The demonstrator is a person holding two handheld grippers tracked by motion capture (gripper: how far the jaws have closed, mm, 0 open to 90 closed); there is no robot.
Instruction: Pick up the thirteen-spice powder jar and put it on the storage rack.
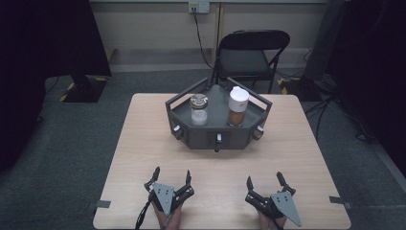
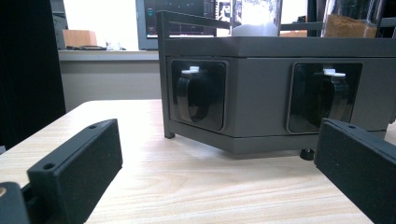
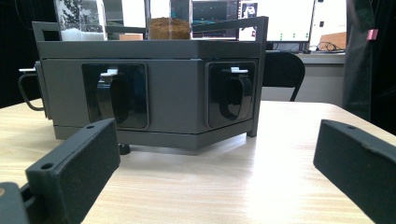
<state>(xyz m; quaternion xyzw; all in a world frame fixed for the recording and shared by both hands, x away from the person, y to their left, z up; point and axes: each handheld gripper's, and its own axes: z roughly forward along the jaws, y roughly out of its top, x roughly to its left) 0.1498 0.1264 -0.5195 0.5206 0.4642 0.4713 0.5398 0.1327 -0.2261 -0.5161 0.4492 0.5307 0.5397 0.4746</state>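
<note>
At the near edge of the bench, the left gripper is held at 7 o'clock and the right gripper at 5 o'clock. The fingers of both are spread wide, and nothing is held between them. Both are well apart from the work.

Toward 12 o'clock, a dark grey hexagonal rack stands on the bench. Recessed latch handles are set into its side faces. On its upper tray, a clear jar of white granules is placed at 11 o'clock and a white-capped jar of brown powder at 1 o'clock.

The step in hand is judged to be the approach; no contact is made yet. The next move calls for a forward advance with the fingers kept spread, then alignment on a jar or a latch handle before closure.
</note>
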